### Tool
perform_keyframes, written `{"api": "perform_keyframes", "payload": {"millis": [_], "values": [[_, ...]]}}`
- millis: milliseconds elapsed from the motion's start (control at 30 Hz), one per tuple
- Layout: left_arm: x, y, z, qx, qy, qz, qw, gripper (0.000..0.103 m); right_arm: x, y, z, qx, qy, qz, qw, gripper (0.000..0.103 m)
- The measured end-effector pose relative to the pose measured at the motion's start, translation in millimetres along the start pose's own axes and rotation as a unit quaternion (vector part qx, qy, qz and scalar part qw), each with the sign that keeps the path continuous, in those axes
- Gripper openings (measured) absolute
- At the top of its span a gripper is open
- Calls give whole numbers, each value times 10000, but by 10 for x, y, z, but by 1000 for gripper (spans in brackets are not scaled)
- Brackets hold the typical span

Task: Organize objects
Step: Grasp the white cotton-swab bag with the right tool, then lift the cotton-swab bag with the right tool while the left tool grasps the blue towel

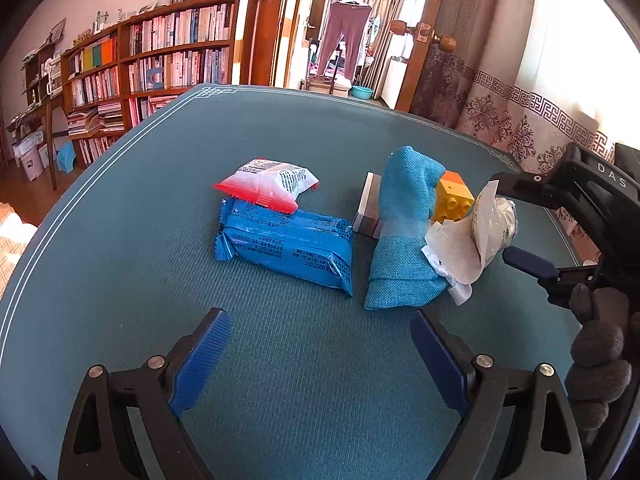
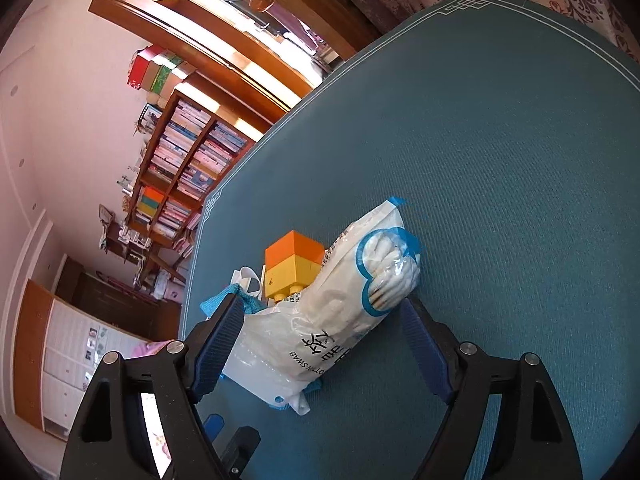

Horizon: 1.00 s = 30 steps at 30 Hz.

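- My right gripper (image 2: 320, 344) has its blue-padded fingers (image 2: 218, 344) spread wide on either side of a white plastic bag of cotton swabs (image 2: 332, 312); the left pad sits just beside the bag's wrinkled lower part, the right pad near the swab end, and I cannot tell whether either pad truly touches the bag.
- The bag's long axis runs away from my right camera, slanting up and to the right, with the blue-ringed window of swab heads (image 2: 390, 276) at the far end and the printed, crumpled end nearest the fingers.
- In the left wrist view the same bag (image 1: 476, 232) stands tilted against the pile, its top leaning towards the right gripper's black frame (image 1: 580, 188), with a gloved hand (image 1: 600, 344) below it.
- Just behind the bag lies an orange and yellow studded toy brick (image 2: 294, 266), studs towards my right camera.
- A teal woven cloth pouch (image 1: 404, 232) rests beside the bag, its long axis running near to far, propped on a small grey and white box (image 1: 370, 208).
- To its left a blue foil snack packet (image 1: 288, 248) lies flat, long axis slanting left to right, with a red and white snack packet (image 1: 268, 184) overlapping its far left corner.
- My left gripper (image 1: 320, 360) hangs over the bare teal desk (image 1: 120, 240), fingers released and wide, holding nothing.
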<state>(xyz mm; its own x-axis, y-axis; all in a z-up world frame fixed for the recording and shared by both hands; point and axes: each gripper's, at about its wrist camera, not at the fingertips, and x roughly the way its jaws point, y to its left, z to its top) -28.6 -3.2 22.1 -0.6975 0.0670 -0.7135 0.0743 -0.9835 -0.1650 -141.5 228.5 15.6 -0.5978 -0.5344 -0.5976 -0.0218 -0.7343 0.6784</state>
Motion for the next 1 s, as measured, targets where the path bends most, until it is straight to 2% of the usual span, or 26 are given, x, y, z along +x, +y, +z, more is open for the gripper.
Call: {"api": "perform_keyframes", "payload": {"millis": [567, 667, 700, 733, 767, 900, 1000], "values": [[17, -3, -33, -19, 33, 9, 10000, 94, 278, -47, 75, 61, 106, -24, 9999, 82], [18, 8, -40, -27, 40, 7, 10000, 94, 268, -34, 61, -79, 142, -45, 9999, 68], [21, 15, -41, -28, 42, 6, 10000, 94, 247, -20, 74, -130, 158, -57, 9998, 59], [20, 15, -42, -28, 40, 6, 10000, 94, 242, -13, 72, -205, 174, -165, 9995, 51], [21, 15, -40, -27, 39, 5, 10000, 94, 238, -11, 70, -288, 179, -293, 9990, 47], [24, 20, -46, -27, 34, 4, 10000, 94, 169, -83, 30, -451, 171, -445, 9978, 43], [29, 27, -47, -23, 15, -10, 10000, 94, 66, -62, -7, -776, 113, -755, 9941, 43]]}}
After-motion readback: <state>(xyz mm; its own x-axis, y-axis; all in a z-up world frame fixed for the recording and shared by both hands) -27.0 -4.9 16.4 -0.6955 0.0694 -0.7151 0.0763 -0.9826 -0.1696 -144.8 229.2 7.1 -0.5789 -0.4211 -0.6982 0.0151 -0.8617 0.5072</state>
